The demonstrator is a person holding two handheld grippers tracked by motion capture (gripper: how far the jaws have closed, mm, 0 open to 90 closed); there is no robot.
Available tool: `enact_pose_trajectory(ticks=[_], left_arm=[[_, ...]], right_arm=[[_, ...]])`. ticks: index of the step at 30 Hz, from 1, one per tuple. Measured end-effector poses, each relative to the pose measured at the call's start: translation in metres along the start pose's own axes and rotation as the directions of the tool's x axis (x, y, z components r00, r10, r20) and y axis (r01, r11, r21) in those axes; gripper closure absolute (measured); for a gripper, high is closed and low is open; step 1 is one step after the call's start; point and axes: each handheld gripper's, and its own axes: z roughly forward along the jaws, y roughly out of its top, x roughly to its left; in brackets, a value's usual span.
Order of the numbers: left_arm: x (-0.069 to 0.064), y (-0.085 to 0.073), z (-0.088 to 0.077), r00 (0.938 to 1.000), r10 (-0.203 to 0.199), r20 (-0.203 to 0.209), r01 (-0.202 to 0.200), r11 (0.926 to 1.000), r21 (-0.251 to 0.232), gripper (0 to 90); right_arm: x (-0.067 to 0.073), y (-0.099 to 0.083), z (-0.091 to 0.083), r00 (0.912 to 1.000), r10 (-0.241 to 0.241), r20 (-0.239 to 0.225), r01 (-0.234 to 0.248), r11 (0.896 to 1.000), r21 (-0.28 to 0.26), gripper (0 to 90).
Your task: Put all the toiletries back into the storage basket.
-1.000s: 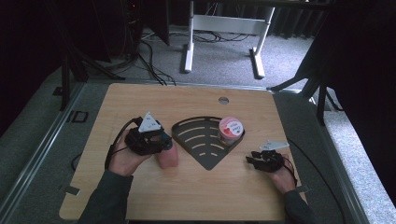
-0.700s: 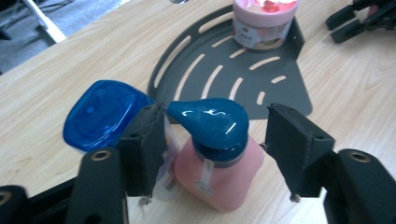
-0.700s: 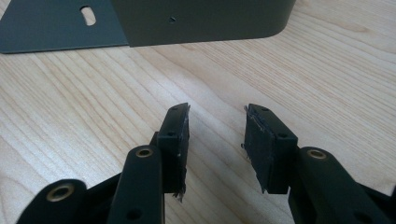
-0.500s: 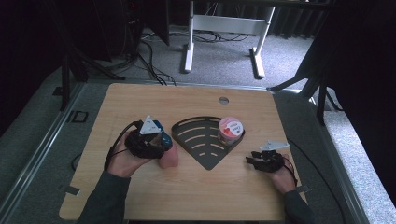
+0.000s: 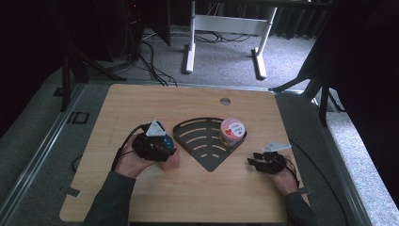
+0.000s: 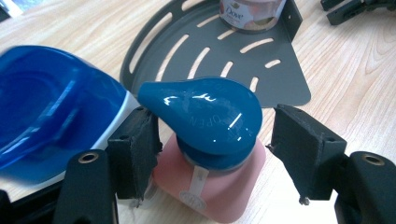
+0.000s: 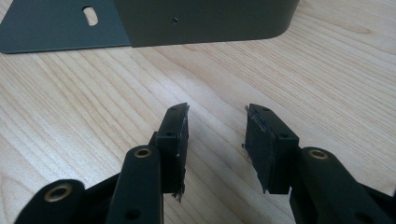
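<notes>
So your left gripper point(image 6: 212, 140) has just been opening around the pink bottle point(image 6: 210, 182) with the blue cap point(image 6: 205, 119): one pad touches its side, the other stands clear, so you've let it go. It stands upright on the table point(image 5: 141, 103), just left of the grey corner shelf point(image 5: 207, 141), not on it, so I'd guess shelving it is still to do. Over right, your right gripper point(image 7: 217, 140) sits half-open and empty. Count: one bottle, one shelf, one Dove jar point(image 5: 232, 132) on it.
</notes>
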Motion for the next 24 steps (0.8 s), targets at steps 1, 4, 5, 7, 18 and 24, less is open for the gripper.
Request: enact_pose_trajectory(ticks=[1, 4, 5, 7, 18, 24], left_arm=[[0.001, 0.0, 0.002, 1.0, 0.003, 0.005, -0.003, 1.0, 0.001, 33.0], [0.002, 0.001, 0.006, 0.9999, 0.001, 0.014, -0.001, 1.0, -0.007, 33.1], [0.003, 0.001, 0.007, 0.9999, 0.004, 0.015, -0.004, 1.0, -0.005, 33.0], [0.003, 0.001, 0.01, 0.9998, 0.006, 0.017, -0.006, 1.0, -0.002, 33.0], [0.0, 0.004, 0.019, 0.9996, 0.023, 0.015, -0.023, 0.9997, -0.003, 33.9], [-0.001, 0.005, 0.022, 0.9995, 0.032, 0.004, -0.032, 0.9995, 0.006, 40.5]], right_arm=[[0.0, 0.0, 0.0, 1.0, 0.001, 0.0, -0.001, 1.0, 0.0, 59.1], [-0.001, 0.0, 0.0, 1.0, 0.002, 0.001, -0.002, 1.0, -0.001, 59.1], [-0.001, 0.0, 0.0, 1.0, 0.001, 0.001, -0.001, 1.0, -0.001, 59.1], [-0.001, 0.0, 0.0, 1.0, 0.001, 0.002, -0.001, 1.0, -0.001, 59.1], [0.0, 0.0, 0.0, 1.0, 0.001, 0.002, -0.001, 1.0, -0.002, 58.7], [-0.001, -0.001, 0.0, 1.0, 0.002, 0.002, -0.002, 1.0, -0.004, 58.7]])
